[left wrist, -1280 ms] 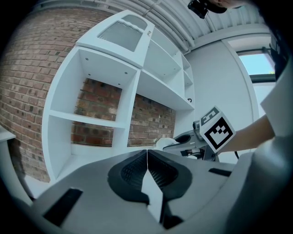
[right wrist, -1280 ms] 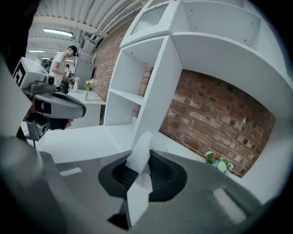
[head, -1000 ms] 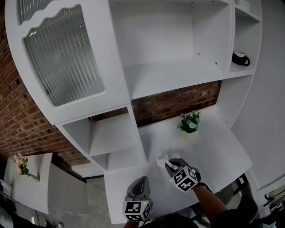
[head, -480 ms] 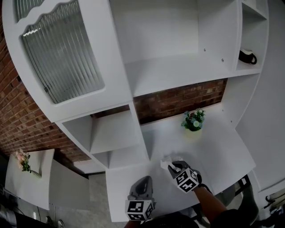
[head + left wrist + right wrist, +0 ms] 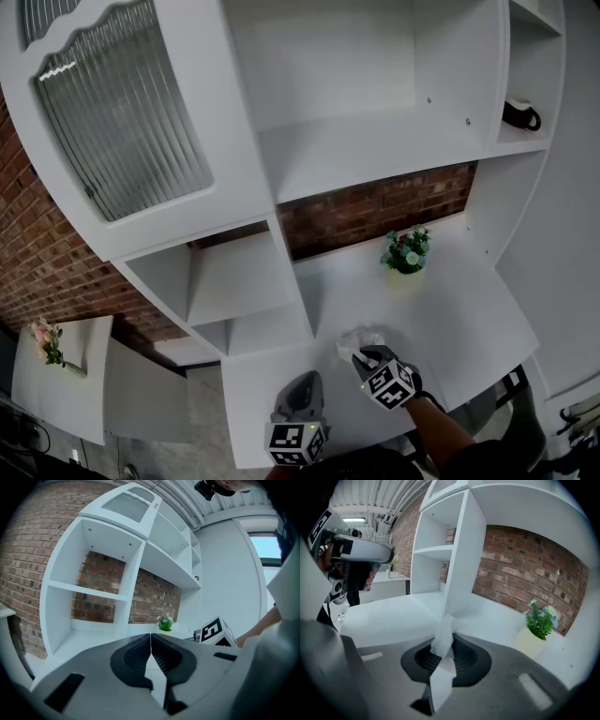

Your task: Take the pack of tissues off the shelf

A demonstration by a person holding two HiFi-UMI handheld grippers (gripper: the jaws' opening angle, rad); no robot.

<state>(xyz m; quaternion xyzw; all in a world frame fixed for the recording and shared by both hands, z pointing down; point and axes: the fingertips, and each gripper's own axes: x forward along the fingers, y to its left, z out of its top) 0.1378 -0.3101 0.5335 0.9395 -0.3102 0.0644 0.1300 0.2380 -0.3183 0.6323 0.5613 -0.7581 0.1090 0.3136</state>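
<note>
Now, right gripper [image 5: 450, 645] clamped on pack of tissues [image 5: 443, 631]: white wrapper pinched between jaws, crumpled end poking past tips, tail hanging behind. Pack off shelf [image 5: 375, 155], down by white desk [image 5: 459, 319]; contact with desk unclear. Potted plant [image 5: 406, 251] further back. Left gripper [image 5: 150, 638] closed, empty.

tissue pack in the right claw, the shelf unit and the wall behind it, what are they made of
Tissue pack: thin white film or paper, crumpled where the right claw pinches it. Shelf unit: probably painted or laminated board, smooth matte white. Wall: red brick, mortar lines visible.
</note>
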